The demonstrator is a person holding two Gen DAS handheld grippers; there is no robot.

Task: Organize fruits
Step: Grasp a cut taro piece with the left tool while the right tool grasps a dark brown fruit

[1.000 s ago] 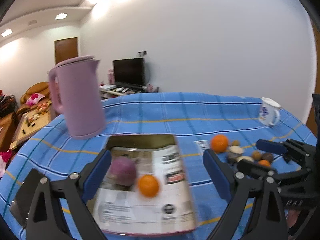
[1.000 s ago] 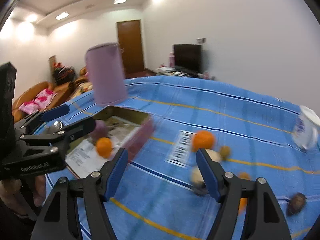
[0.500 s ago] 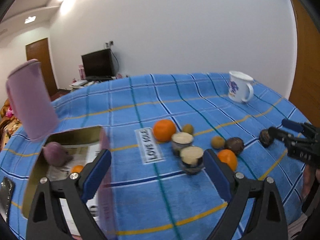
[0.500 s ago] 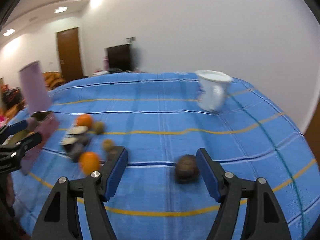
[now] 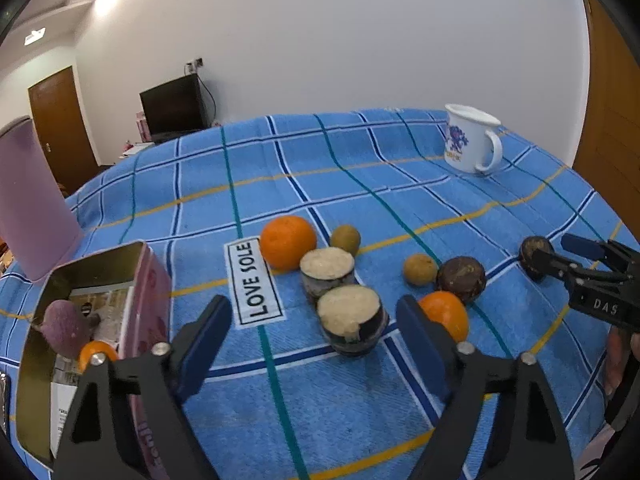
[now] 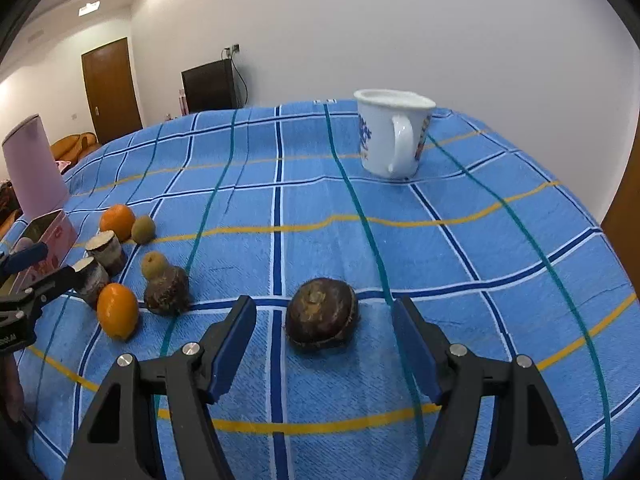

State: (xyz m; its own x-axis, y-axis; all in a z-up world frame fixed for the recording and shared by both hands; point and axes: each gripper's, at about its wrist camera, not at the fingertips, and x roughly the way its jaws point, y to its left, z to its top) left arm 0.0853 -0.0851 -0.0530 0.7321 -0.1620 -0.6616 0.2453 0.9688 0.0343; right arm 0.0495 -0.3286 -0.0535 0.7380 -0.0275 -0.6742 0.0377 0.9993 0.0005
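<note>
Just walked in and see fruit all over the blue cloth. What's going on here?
A person is sorting fruit into a tin box, which already holds a purple fruit and a small orange. The left hand-held gripper is closing around a cut dark fruit piece, not yet gripping it. The right hand-held gripper frames a dark round fruit, jaws open. Other fruit lies loose on the cloth.

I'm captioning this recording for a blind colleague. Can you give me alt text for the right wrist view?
The right gripper stands open around a dark brown round fruit on a blue plaid tablecloth, its pads not touching it. Oranges and other fruits lie at left, where the left gripper reaches in; a white mug stands behind.
</note>
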